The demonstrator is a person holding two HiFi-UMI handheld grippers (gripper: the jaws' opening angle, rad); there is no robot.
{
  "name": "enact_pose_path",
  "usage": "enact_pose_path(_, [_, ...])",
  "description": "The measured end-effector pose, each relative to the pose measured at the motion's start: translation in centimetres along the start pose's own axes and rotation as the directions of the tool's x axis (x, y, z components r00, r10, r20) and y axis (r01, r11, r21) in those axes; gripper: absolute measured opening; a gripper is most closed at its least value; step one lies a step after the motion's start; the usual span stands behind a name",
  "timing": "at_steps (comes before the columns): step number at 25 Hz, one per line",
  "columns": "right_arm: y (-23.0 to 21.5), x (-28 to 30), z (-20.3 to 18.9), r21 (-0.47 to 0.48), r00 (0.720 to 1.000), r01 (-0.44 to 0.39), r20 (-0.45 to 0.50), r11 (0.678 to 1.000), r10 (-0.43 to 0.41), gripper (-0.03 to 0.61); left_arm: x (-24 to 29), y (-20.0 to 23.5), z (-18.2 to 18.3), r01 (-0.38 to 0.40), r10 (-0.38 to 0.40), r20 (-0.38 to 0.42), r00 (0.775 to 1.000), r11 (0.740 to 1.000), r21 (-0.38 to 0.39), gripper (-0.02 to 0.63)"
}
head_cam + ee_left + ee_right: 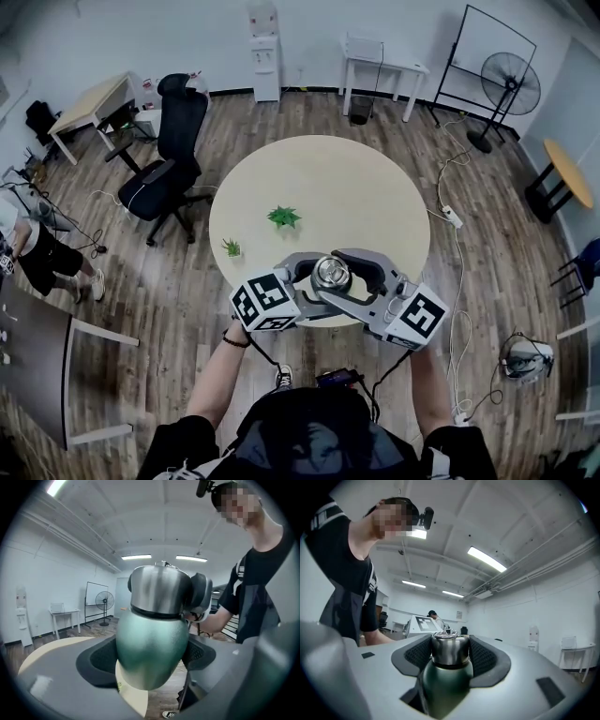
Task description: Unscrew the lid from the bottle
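A dark green metal bottle (150, 648) with a steel lid (450, 651) is held up in the air over the near edge of the round table (319, 178). My left gripper (151, 657) is shut on the bottle's green body, one pad (101, 660) against each side. From the other side, my right gripper (450, 654) is shut on the steel lid, its ribbed pads (417, 656) pressing the lid's sides. In the head view the lid (331, 272) shows from above between the left gripper (314, 279) and the right gripper (354, 277).
Two small green plants (284, 217) (231, 247) stand on the table beyond the bottle. A black office chair (173, 141) is at the table's left, a standing fan (511, 84) at the far right, and a person (28, 244) at the left edge.
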State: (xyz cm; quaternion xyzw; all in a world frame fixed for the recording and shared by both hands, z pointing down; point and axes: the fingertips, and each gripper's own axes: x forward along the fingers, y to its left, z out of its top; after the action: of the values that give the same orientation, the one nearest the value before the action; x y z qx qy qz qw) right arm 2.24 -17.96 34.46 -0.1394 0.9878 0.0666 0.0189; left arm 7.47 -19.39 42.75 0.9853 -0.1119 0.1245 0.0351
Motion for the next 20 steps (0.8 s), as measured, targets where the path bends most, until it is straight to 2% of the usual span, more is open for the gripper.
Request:
enact_pose_path(2, [0.7,-0.2,0.3,0.011,0.997,-0.08,-0.008,0.997,0.08,0.255,-0.2,-0.8,0.1,0.057,-0.057,-0.012,0.998,0.998,0.037,0.39])
enact_pose_path(4, [0.6,-0.2,0.2,0.029,0.994,-0.112,-0.014,0.993,0.112,0.255,-0.2,-0.9,0.1,0.071,-0.07,-0.01,0.997,0.997,0.039,0.39])
enact_pose_path(6, [-0.5,-0.1,-0.1,0.062,0.998,-0.054,-0.009,0.997,0.055,0.263,0.0,0.0,0.1,0.023,-0.023,0.009,1.0,1.0,0.006,0.39])
enact_pose_path(9, [-2.3,0.1,-0.9,0.128,0.995,0.098,0.0,0.987,-0.098,0.301,0.3,2.3,-0.3,-0.126,0.126,0.018,0.992,0.991,-0.041,0.39])
enact_pose_path(12, [-3.4,0.5,-2.5,0.118,0.974,0.228,-0.033,0.966,-0.226,0.336,0.8,3.9,-1.2,-0.255,0.254,-0.022,0.967,0.966,-0.037,0.39])
enact_pose_path(15, [-4.3,0.8,-3.8,0.101,0.943,0.332,-0.057,0.938,-0.327,0.323,1.1,4.6,-2.1,-0.342,0.34,-0.052,0.939,0.939,-0.033,0.39])
enact_pose_path(17, [-4.7,0.7,-4.0,0.103,0.93,0.368,-0.064,0.924,-0.363,0.299,1.1,4.9,-2.3,-0.378,0.376,-0.061,0.925,0.925,-0.032,0.39])
enact_pose_path(18, [-4.8,0.6,-4.0,0.098,0.926,0.377,-0.065,0.921,-0.372,0.294,1.1,4.9,-2.4,-0.378,0.376,-0.062,0.925,0.925,-0.034,0.39])
enact_pose_path(19, [-4.8,0.6,-4.0,0.091,0.927,0.373,-0.064,0.923,-0.369,0.267,1.1,4.8,-2.5,-0.364,0.361,-0.058,0.931,0.931,-0.04,0.39])
enact_pose_path(20, [-4.6,0.6,-3.9,0.083,0.935,0.352,-0.063,0.932,-0.348,0.267,1.1,4.5,-2.5,-0.338,0.336,-0.052,0.941,0.94,-0.045,0.39])
